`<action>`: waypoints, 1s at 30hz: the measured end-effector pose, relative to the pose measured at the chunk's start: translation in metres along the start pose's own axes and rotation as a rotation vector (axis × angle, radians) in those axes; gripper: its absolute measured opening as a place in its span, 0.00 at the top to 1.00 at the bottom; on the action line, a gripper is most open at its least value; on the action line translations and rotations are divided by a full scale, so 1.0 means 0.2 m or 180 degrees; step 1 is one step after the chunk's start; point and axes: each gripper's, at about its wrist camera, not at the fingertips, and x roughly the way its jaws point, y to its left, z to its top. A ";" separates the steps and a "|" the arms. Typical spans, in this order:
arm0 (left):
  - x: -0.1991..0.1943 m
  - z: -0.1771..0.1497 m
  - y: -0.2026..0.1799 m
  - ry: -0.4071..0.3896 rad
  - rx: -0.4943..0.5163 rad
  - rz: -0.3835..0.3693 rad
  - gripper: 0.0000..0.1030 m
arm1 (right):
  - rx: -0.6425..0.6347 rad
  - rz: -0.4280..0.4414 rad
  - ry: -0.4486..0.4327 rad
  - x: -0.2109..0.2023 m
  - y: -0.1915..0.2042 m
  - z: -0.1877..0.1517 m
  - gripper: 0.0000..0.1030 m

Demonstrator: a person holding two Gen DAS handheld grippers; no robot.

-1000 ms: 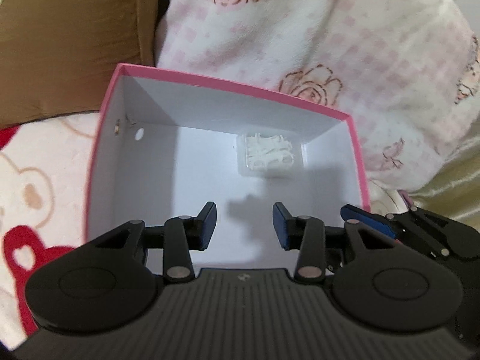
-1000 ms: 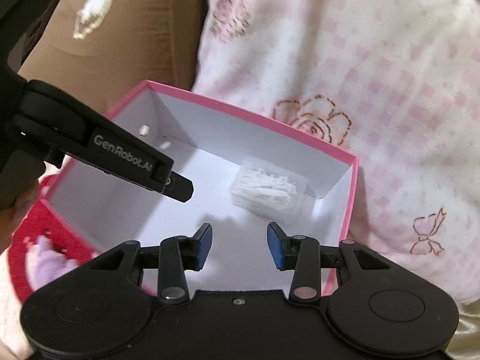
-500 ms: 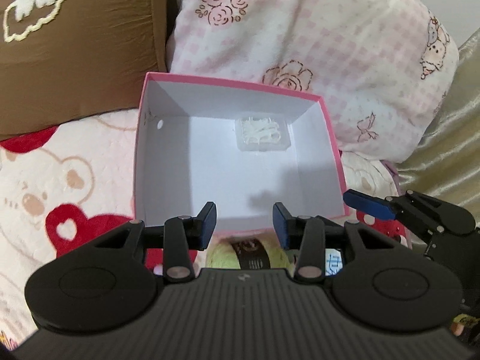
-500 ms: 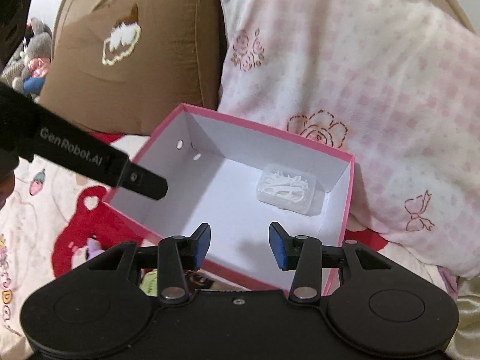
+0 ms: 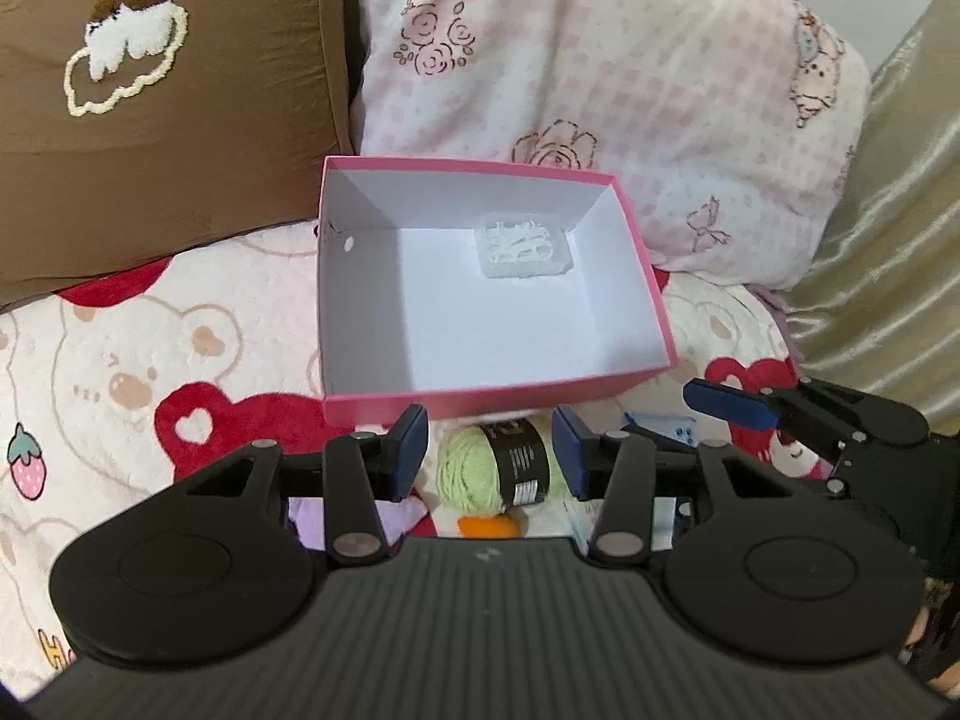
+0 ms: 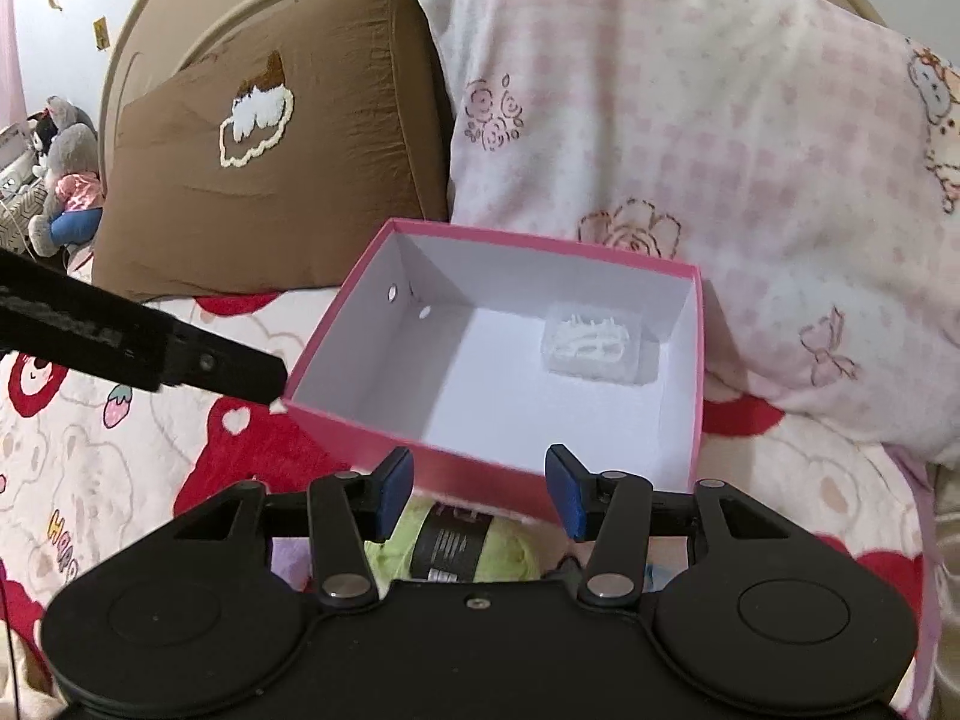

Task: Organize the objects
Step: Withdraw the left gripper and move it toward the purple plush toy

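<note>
Left gripper [image 5: 490,450] jaws parted and just widening, nothing between the pads, green yarn ball [image 5: 492,471] on the blanket below, pink box [image 5: 480,405] beyond with clear case [image 5: 525,245] at its far wall, right gripper [image 6: 479,489] likewise parted, widening, empty, brown pillow [image 6: 270,180] and pink pillow [image 6: 690,120] behind.

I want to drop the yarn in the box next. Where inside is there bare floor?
Most of the pink box floor is bare: the whole near half and the left side by the holed wall. Only the far right corner is taken, by the clear packet. The green yarn lies in the crowded strip before the box.
</note>
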 end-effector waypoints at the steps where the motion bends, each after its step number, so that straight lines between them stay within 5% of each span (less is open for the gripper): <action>1: -0.03 -0.02 0.00 -0.0024 -0.0005 0.0008 0.56 | -0.0002 0.0017 0.0020 -0.02 0.01 -0.01 0.45; 14: -0.29 -0.31 0.19 -0.0031 -0.0034 0.0243 0.49 | -0.0245 0.0217 0.0137 -0.19 0.20 -0.10 0.18; 18: -0.28 -0.36 0.23 0.0040 0.0026 0.0297 0.46 | -0.0383 0.0105 0.0102 -0.19 0.25 -0.12 0.18; 30: -0.19 -0.51 0.29 0.0023 -0.0152 0.0068 0.36 | -0.0542 0.0415 0.0316 -0.15 0.32 -0.24 0.15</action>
